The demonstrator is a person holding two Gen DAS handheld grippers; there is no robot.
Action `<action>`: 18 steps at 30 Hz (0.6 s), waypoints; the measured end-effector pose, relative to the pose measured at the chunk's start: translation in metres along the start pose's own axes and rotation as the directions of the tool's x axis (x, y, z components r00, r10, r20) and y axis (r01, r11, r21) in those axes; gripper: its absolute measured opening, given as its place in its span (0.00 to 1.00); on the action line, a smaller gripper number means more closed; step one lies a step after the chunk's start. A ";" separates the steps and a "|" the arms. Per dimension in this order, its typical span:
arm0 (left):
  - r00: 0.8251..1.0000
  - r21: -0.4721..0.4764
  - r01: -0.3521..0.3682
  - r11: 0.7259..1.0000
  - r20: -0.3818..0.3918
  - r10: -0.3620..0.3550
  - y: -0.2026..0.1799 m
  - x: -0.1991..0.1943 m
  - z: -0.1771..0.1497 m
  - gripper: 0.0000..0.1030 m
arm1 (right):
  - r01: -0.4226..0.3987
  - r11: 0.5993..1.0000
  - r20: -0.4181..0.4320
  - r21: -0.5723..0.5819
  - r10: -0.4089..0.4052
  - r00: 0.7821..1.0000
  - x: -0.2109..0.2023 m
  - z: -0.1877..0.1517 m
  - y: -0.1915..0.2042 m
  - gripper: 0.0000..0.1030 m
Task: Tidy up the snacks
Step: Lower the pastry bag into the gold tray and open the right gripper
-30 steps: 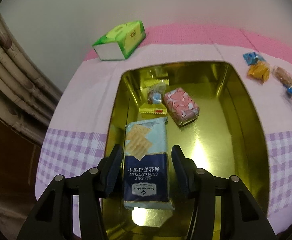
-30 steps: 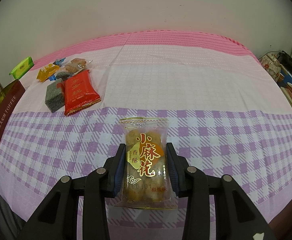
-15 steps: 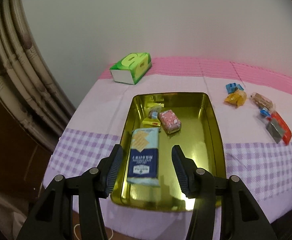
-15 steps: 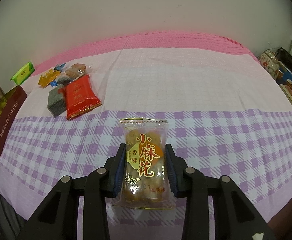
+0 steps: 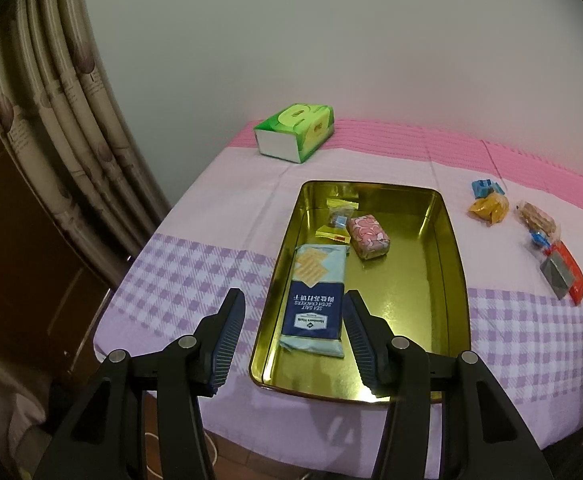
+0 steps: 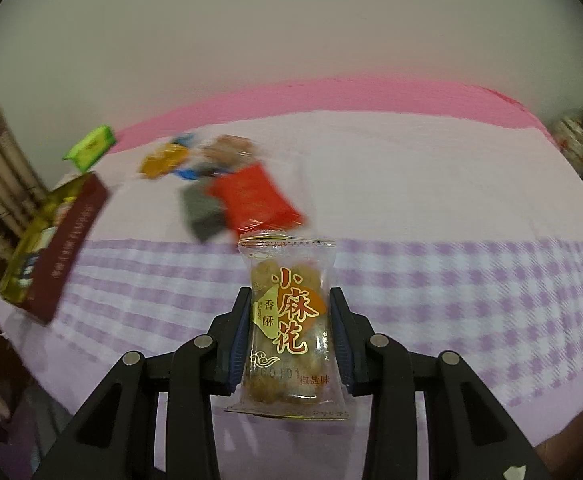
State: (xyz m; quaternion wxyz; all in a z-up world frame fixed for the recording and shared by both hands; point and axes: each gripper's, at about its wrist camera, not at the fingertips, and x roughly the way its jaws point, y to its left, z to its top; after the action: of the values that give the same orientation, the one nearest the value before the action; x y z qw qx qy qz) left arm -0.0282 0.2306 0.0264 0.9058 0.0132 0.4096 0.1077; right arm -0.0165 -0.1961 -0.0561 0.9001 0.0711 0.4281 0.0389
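Dim indoor light, glare on the gold tin (image 5: pixel 447 240), motion-blurred right view, fisheye-bent edges

A clear packet of fried twists (image 6: pixel 289 320) stands upright, pinched at its sides. A blue cracker pack (image 5: pixel 314 300) lies flat in the gold tin (image 5: pixel 449 248) beside a pink sweet (image 5: pixel 369 237).

"SEA SALT SODA CRACKERS" and "Member's Mark" are printed, upside down, on the blue cracker pack (image 5: pixel 314 301). "小麻花", "香酥" and "椒盐味" are read on the clear snack bag (image 6: pixel 290 326), at 6 o'clock.
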 end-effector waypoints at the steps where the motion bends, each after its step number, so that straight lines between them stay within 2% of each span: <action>1: 1.000 0.002 -0.003 1.000 -0.001 0.003 0.000 0.000 0.000 0.50 | -0.022 1.000 0.002 -0.017 0.022 1.000 -0.001 0.005 0.008 0.34; 4: 1.000 -0.009 -0.008 1.000 0.002 0.008 0.001 0.001 0.002 0.50 | -0.088 0.995 0.008 -0.053 0.088 0.996 -0.004 0.019 0.033 0.34; 8: 1.000 -0.032 -0.005 0.999 -0.012 0.005 0.004 0.003 0.003 0.51 | -0.192 0.975 0.008 -0.108 0.194 0.981 -0.010 0.040 0.085 0.34; 13: 1.000 -0.051 -0.012 0.999 -0.017 0.011 0.009 0.003 0.003 0.51 | -0.331 0.933 -0.015 -0.138 0.332 0.943 -0.009 0.072 0.146 0.34; 16: 1.000 -0.042 -0.027 0.999 -0.006 0.026 0.008 0.001 0.003 0.52 | -0.390 0.909 -0.041 -0.147 0.388 0.921 0.000 0.086 0.179 0.34; 18: 1.000 -0.037 -0.026 0.999 -0.006 0.026 0.007 0.001 0.002 0.56 | -0.417 0.897 -0.059 -0.148 0.413 0.909 0.006 0.096 0.207 0.34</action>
State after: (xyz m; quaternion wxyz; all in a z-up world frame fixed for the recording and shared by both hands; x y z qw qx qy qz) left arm -0.0269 0.2379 0.0277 0.9032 0.0015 0.4100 0.1272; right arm 0.0597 -0.0001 0.0327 0.8682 0.0891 0.4104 0.2642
